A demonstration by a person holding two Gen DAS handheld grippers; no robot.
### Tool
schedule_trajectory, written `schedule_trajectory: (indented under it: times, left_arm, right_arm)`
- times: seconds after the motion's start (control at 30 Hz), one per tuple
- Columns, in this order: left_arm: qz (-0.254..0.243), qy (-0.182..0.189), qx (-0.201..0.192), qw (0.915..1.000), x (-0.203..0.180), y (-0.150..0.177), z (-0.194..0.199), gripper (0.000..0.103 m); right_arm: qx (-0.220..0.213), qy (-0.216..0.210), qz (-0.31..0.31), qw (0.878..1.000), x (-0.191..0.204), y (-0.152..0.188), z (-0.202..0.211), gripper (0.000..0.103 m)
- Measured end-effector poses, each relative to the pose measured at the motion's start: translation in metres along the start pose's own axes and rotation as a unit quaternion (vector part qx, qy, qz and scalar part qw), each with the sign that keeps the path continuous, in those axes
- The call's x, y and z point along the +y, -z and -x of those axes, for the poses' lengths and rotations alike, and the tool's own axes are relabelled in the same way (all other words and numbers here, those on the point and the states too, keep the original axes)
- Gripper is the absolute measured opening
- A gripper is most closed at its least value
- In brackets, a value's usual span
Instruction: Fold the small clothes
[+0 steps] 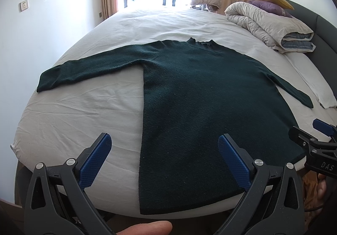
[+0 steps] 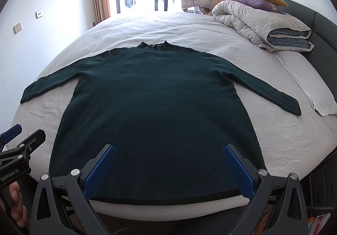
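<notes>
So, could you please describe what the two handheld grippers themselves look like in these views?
Both match: the left gripper and right gripper have black, triangular-cutout arms with silver round bolts, ending in fingers faced with blue cross-hatched pads. White lettering reads "GenRobot.AI" on the left gripper's body in the right wrist view, and "DAS" on the right gripper's body in the left wrist view. Bare fingers of the person's hand show; no sleeves are visible.

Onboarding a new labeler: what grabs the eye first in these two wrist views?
The dark green sweater dominates, spread flat with both sleeves out on the white bed, hem at the near edge. Both grippers, left and right, hang open above that hem. A folded duvet sits at the far right corner.
</notes>
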State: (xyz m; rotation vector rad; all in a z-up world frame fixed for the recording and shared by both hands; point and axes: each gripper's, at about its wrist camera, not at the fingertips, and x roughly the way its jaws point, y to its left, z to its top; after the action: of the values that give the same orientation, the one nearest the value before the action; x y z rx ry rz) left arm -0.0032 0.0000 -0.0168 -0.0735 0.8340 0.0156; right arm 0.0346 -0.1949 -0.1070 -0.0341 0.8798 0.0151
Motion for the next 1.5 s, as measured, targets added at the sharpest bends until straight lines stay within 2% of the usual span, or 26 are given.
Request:
schedule_trajectory:
  times: [0.33,0.6,0.77,0.83,0.9,0.97,1.17,1.23,1.3,1.37,1.5]
  left_arm:
    - [0.008,0.009,0.002,0.9999,0.002,-0.003,-0.007,0.103]
    - [0.023,0.027,0.018,0.9992,0.015,-0.011,-0.03,0.103]
    - [0.054,0.064,0.032,0.996,0.031,-0.016,-0.051,0.103]
    - [0.055,0.07,0.03,0.9956,0.037,-0.018,-0.058,0.103]
    - [0.069,0.099,0.026,0.9924,0.05,-0.021,-0.068,0.103]
    - [0.083,0.126,0.044,0.9875,0.064,-0.024,-0.081,0.103]
    - [0.111,0.133,0.061,0.983,0.101,-0.032,-0.106,0.103]
    - [0.137,0.143,0.064,0.9781,0.118,-0.033,-0.114,0.103]
    - [0.162,0.168,0.062,0.9704,0.133,-0.034,-0.12,0.103]
    - [0.161,0.174,0.057,0.9698,0.141,-0.038,-0.126,0.103]
    - [0.148,0.181,0.051,0.971,0.136,-0.044,-0.129,0.103]
  right_arm:
    - [0.01,0.0,-0.005,1.0,-0.003,0.001,-0.007,0.103]
    - [0.016,-0.006,-0.018,1.0,-0.013,0.005,-0.019,0.103]
    - [0.002,-0.024,-0.025,0.999,-0.015,0.008,-0.023,0.103]
    - [-0.016,-0.034,-0.024,0.999,-0.015,0.009,-0.02,0.103]
    - [-0.031,-0.042,-0.023,0.998,-0.014,0.009,-0.018,0.103]
    - [-0.047,-0.052,-0.022,0.997,-0.012,0.009,-0.018,0.103]
    - [-0.04,-0.056,-0.049,0.996,-0.008,0.002,-0.036,0.103]
    - [-0.039,-0.056,-0.047,0.997,-0.003,-0.003,-0.041,0.103]
    - [-0.04,-0.047,-0.036,0.997,0.002,-0.006,-0.045,0.103]
    - [-0.04,-0.047,-0.034,0.997,0.005,-0.011,-0.05,0.103]
    - [-0.041,-0.062,-0.071,0.995,-0.011,-0.021,-0.06,0.103]
